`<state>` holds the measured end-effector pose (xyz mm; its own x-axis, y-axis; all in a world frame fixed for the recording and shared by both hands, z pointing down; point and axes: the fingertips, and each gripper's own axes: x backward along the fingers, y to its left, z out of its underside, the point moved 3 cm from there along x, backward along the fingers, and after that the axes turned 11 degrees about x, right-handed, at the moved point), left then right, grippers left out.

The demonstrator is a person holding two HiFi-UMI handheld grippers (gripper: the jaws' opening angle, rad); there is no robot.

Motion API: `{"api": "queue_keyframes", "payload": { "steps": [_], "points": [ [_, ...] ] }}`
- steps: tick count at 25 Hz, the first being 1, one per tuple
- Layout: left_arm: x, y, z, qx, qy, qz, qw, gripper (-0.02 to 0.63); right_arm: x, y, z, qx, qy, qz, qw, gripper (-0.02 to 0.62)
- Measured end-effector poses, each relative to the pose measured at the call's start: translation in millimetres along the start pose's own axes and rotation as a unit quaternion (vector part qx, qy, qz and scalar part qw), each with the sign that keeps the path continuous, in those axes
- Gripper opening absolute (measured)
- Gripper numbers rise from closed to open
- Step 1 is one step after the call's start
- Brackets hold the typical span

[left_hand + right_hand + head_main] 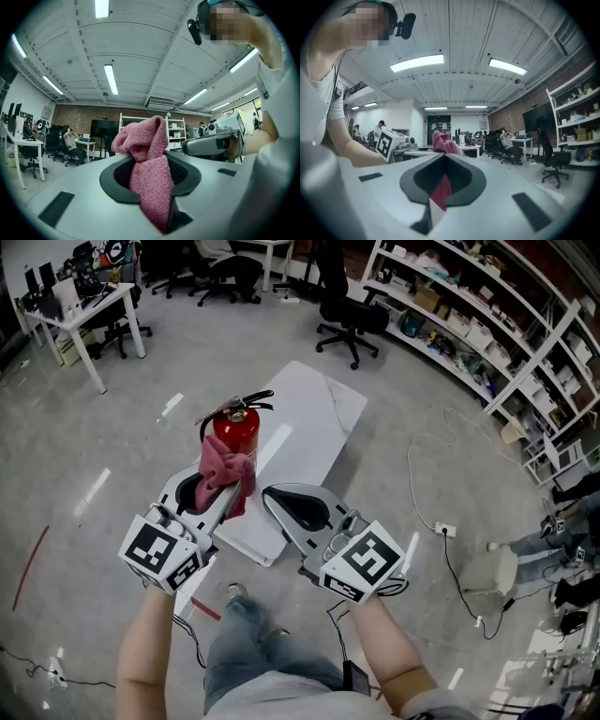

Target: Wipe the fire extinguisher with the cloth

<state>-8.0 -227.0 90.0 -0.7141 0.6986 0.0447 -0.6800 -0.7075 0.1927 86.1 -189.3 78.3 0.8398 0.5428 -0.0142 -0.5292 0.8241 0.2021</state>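
A red fire extinguisher [236,427] with a black handle and hose stands upright by the left edge of a white slab [314,423]. A pink cloth [226,474] hangs in front of its lower body; I cannot tell whether it touches. My left gripper [238,487] is shut on the cloth [151,178], which bunches above the jaw tips of the left gripper [149,161]. My right gripper [268,494] is shut and empty, just right of the cloth. In the right gripper view the right gripper [443,158] shows the cloth [442,143] beyond its jaws.
Office chairs [347,320] and a white desk [89,310] stand at the back. Shelving [487,334] runs along the right. A cable and power strip [443,530] lie on the floor at right, near a seated person [562,540]. My legs are below the slab.
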Motion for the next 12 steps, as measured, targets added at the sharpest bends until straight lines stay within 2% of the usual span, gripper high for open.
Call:
{"api": "queue_keyframes", "payload": {
  "steps": [5, 12],
  "points": [
    [-38, 54, 39, -0.027, 0.007, 0.014, 0.9995, 0.118, -37, -27, 52, 0.011, -0.009, 0.004, 1.0, 0.009],
    [-68, 107, 129, -0.04, 0.017, 0.044, 0.9981, 0.117, -64, -38, 172, 0.031, -0.022, 0.015, 0.999, 0.009]
  ]
}}
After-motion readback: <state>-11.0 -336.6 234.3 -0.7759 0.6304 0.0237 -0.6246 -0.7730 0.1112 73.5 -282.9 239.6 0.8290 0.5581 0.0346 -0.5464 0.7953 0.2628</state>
